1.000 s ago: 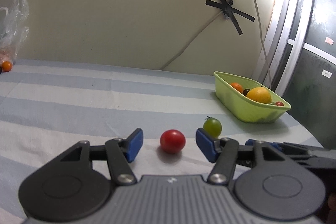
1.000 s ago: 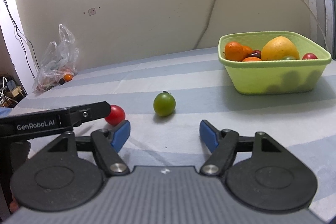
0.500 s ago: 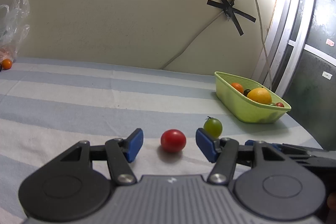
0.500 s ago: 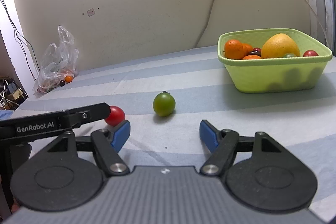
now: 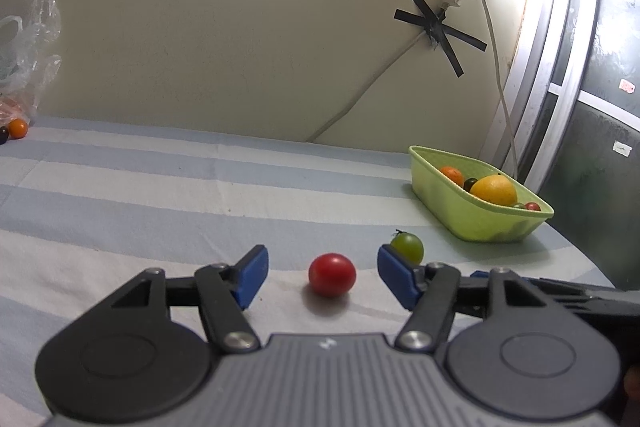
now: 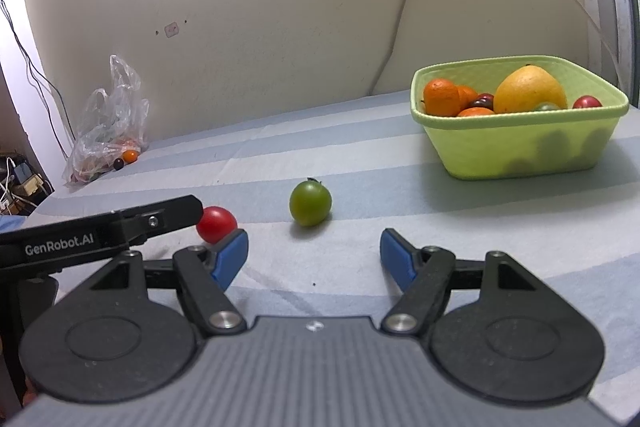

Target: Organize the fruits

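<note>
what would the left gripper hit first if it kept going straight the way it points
Most likely the red tomato. It lies on the cloth just ahead of the left gripper, centred in the gap between the opening jaws, with neither pad touching it. The green tomato sits off to the right of that line.

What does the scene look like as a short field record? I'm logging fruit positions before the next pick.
surface: striped cloth
red tomato: on the cloth, between the left gripper's opening jaws, untouched
green tomato: on the cloth, ahead of the right gripper, not between its jaws
green basket: far right, holds oranges, a large yellow fruit and small tomatoes
plastic bag: far left by the wall, with small fruits
right gripper: open, empty
</note>
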`<state>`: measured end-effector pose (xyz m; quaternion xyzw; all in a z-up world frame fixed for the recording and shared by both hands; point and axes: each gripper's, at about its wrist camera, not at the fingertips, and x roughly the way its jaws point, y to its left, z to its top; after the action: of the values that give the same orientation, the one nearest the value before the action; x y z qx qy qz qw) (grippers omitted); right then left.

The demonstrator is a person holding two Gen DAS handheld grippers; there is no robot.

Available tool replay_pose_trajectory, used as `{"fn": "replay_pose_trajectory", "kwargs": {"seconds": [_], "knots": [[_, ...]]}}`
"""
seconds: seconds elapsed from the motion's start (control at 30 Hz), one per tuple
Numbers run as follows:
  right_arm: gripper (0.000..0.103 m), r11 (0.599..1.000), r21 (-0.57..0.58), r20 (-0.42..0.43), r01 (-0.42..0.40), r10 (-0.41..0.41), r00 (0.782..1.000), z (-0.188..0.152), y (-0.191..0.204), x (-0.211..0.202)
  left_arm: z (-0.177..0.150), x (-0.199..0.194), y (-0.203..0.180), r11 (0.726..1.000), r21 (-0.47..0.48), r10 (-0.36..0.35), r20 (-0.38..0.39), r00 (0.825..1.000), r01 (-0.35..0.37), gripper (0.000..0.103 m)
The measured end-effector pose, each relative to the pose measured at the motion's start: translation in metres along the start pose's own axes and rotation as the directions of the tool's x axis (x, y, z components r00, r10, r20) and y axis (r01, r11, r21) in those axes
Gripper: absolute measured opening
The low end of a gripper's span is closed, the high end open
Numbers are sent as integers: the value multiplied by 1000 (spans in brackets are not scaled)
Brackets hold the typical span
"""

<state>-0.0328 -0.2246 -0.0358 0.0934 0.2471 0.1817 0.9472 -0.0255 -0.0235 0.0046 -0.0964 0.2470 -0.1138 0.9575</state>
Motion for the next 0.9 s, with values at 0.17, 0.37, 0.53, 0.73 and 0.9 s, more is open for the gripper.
{"fn": "replay_pose_trajectory", "kwargs": {"seconds": [0.17,0.37,0.53,0.73,0.9], "knots": [[75,1000,5,3,19,-19,1000,-1,4,0,0,-7,0,1000,9,18,46,999,-19,84],[75,999,18,19,34,-34,999,-1,4,-2,-4,-18,0,999,39,17,79,997,-21,88],[75,999,14,19,38,-39,999,-2,5,-2,-9,-30,8,999,11,35,108,993,-37,91],[75,999,19,35,43,-44,998,-2,5,-5,-13,-38,14,996,-29,83,148,986,-80,97],[76,998,19,50,53,-54,997,-4,7,-7,-20,-51,7,989,7,145,223,964,-150,101]]}}
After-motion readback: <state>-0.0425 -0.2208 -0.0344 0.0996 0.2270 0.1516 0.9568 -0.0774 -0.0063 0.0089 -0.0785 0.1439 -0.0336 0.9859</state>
